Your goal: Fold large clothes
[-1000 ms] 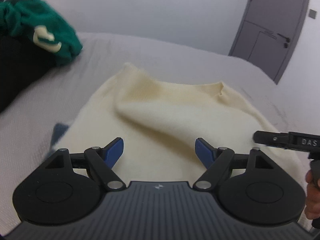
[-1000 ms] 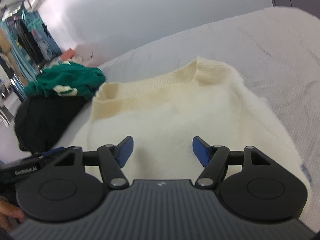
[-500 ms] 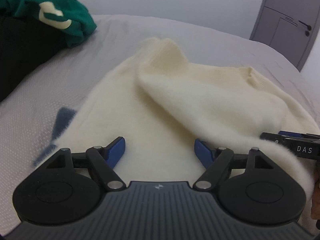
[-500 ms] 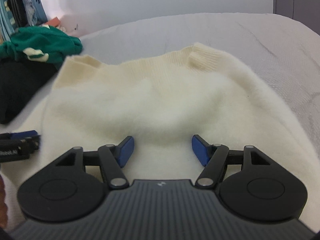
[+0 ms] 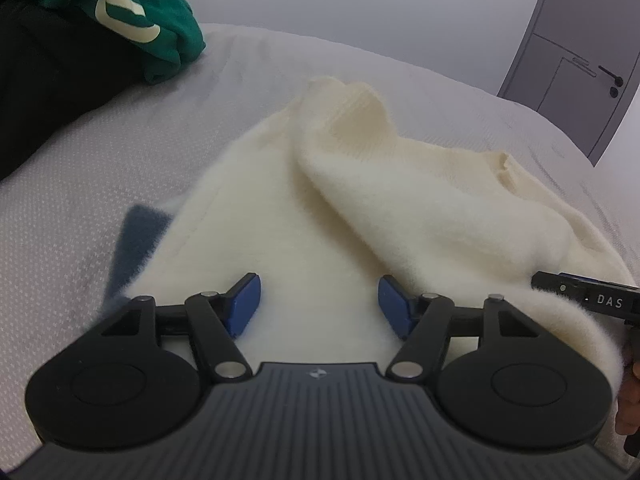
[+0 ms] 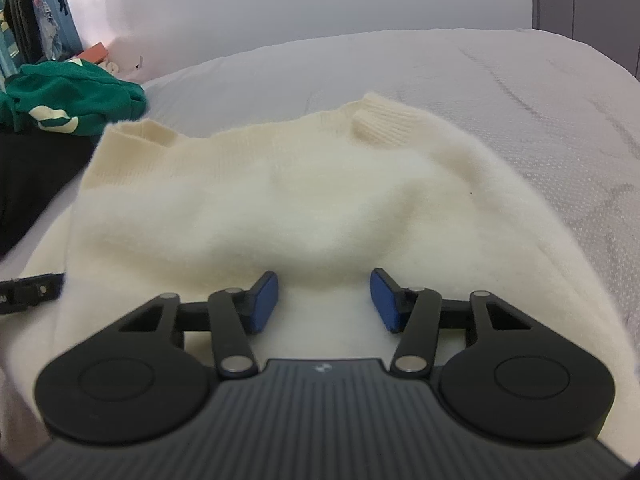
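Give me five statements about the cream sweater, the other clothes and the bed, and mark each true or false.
1. The cream sweater lies on the white bed. True.
2. The green garment lies on top of the cream sweater. False: it sits apart, on a black garment.
3. The sweater is spread flat in one layer. False: part is folded over.
4. A grey door is closed. True.
5. A ribbed cuff shows. True.

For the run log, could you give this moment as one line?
left gripper: closing over cream sweater | right gripper: closing over sweater | nothing pinched yet
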The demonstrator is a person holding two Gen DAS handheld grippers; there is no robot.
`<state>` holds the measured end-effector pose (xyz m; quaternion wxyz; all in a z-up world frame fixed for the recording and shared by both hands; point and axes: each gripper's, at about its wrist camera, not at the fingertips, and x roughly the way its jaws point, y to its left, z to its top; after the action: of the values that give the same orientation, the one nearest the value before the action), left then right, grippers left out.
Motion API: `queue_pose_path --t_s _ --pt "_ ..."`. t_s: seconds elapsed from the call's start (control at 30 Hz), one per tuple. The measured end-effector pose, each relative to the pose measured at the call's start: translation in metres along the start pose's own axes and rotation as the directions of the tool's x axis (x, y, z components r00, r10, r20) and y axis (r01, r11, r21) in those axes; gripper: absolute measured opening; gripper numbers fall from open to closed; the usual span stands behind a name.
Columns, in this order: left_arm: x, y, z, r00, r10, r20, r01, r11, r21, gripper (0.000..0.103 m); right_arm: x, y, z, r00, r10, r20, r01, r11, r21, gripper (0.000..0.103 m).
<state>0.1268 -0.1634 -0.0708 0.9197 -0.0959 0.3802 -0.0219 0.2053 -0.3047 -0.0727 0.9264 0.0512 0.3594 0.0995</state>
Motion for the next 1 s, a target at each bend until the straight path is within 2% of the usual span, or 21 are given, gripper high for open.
queue_pose_path --t_s 0.13,0.27,0.53,0.67,0.77,0.9,1.0 --pt "-0.008 -0.003 0.000 1.000 0.001 0.015 -0.001 1.000 0.019 0.072 -0.005 0.003 0.000 1.000 0.003 0.008 -0.003 1.000 0.011 0.055" --pt "-0.026 -0.002 0.000 0.999 -0.007 0.046 0.007 1.000 0.000 0.076 -0.022 0.003 0.000 0.999 0.028 0.026 -0.029 0.998 0.048 0.055" --pt "-0.080 -0.015 -0.015 0.995 0.008 0.102 -0.009 1.000 0.009 0.079 -0.079 0.010 -0.008 0.993 0.068 0.092 -0.077 0.992 0.101 0.056" --pt "-0.105 -0.022 -0.029 0.995 -0.019 0.102 0.021 1.000 -0.019 0.080 -0.108 0.009 -0.021 0.988 0.099 0.119 -0.117 0.981 0.152 0.056" --pt "-0.114 -0.028 -0.042 0.996 -0.027 0.083 0.031 0.998 -0.047 0.085 -0.124 0.002 -0.034 0.983 0.136 0.124 -0.161 0.961 0.224 0.062" --pt "-0.115 -0.030 -0.055 0.999 -0.047 0.028 0.049 0.992 -0.113 0.087 -0.132 -0.002 -0.052 0.975 0.200 0.100 -0.220 0.930 0.293 0.071" --pt "-0.107 -0.019 -0.059 0.997 -0.071 -0.012 0.067 0.977 -0.202 0.092 -0.128 -0.006 -0.060 0.963 0.259 0.076 -0.269 0.895 0.355 0.087"
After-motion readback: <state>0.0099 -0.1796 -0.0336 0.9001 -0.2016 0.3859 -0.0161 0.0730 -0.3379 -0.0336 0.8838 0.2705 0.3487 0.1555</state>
